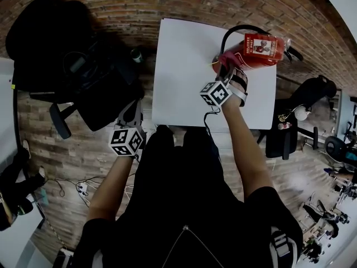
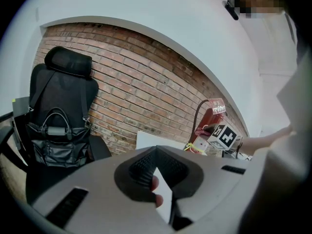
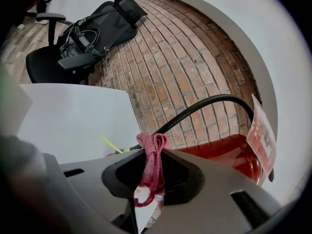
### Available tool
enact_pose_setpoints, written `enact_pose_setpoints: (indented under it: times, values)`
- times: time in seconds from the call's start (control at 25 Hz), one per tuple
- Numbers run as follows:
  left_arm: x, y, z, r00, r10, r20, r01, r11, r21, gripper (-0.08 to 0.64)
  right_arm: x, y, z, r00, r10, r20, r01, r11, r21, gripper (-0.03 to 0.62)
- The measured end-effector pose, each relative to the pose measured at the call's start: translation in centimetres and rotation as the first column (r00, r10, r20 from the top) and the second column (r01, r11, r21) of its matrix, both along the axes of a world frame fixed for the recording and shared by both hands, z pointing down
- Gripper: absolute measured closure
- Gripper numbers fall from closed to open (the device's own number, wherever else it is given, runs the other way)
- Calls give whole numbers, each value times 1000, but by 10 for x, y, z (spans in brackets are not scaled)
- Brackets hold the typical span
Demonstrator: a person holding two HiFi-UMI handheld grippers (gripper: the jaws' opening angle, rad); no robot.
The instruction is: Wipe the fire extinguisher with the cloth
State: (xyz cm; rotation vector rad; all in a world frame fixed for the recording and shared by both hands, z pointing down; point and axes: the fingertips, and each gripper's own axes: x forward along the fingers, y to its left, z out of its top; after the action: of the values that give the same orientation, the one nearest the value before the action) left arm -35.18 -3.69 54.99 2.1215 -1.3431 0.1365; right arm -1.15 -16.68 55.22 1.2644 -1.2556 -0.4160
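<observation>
Currently my right hand-held gripper (image 3: 152,155) pinches the cloth (image 3: 151,167), my left hand-held gripper (image 2: 156,152) hangs closed; hard strokes could roll the fire extinguisher (image 1: 259,50).

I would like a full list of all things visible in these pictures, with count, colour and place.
fire extinguisher: one, red, lying on the table's far right part
hose: one, black, arching over the extinguisher
cloth: one, dark pink, at the extinguisher
table: one, white, before the person
office chair: one, black, left of the table
bag: one, black, on that chair
left hand-held gripper: one, grey, shut, empty
right hand-held gripper: one, grey, shut on the cloth
</observation>
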Motion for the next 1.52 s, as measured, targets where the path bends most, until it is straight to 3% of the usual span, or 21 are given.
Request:
enact_pose_setpoints:
  times: [0.88, 1.16, 1.52]
  values:
    - [-13, 5, 13, 999, -34, 34, 36, 998, -42, 534, 3, 4, 81, 991, 63, 119, -47, 990, -134, 491]
    - [-11, 5, 18, 999, -27, 47, 30, 998, -56, 534, 0, 3, 91, 987, 58, 148, -43, 994, -104, 491]
    - [-5, 7, 24, 998, -20, 59, 24, 997, -67, 534, 2, 9, 95, 986, 20, 164, -22, 1000, 5, 491]
